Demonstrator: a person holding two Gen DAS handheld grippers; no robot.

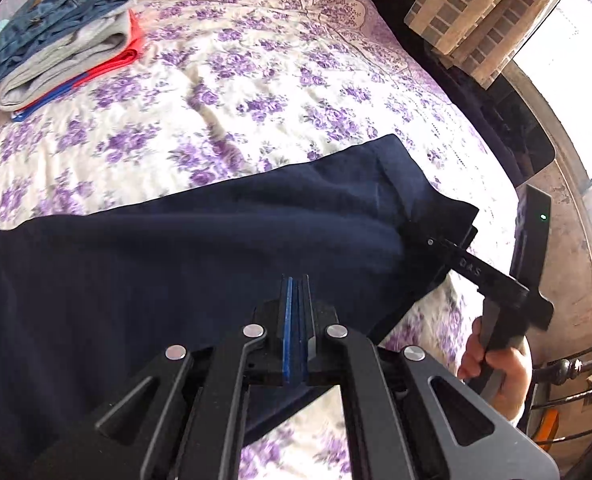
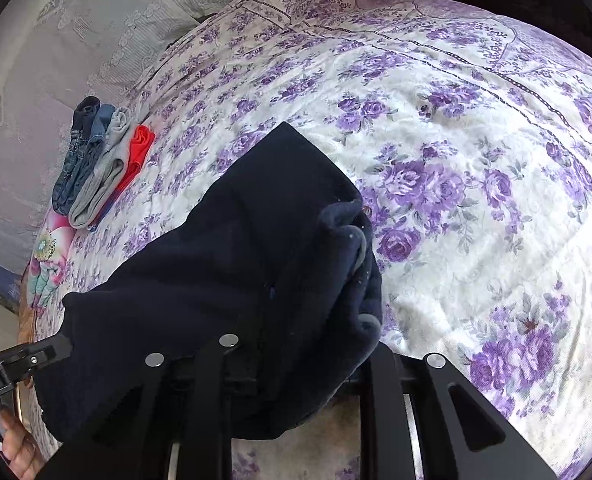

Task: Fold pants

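Left wrist view: the left gripper (image 1: 294,320) has its blue pads pressed together on the near edge of the pants (image 1: 200,248), with dark cloth pinched between them. From there the navy cloth runs out to the right, where the right gripper (image 1: 435,242) bites the far corner, its handle in the person's right hand (image 1: 495,364). So the long axis of the held edge lies across this view, from one gripper to the other.

Right wrist view: the right gripper's fingertips are buried under bunched cloth, so I cannot see the pads themselves, but the cloth hangs from them and I judge them clenched on it. The left gripper (image 2: 56,346) holds the opposite corner at lower left.

The pants lie partly on the floral bedspread (image 2: 455,160), stretched between the two grips, the free part spreading away toward the middle of the bed. A stack of folded clothes (image 1: 60,36) sits well apart near the far corner.

The coming fold, I judge, means carrying the held edge forward over the free part; both grippers are equally placed for it.
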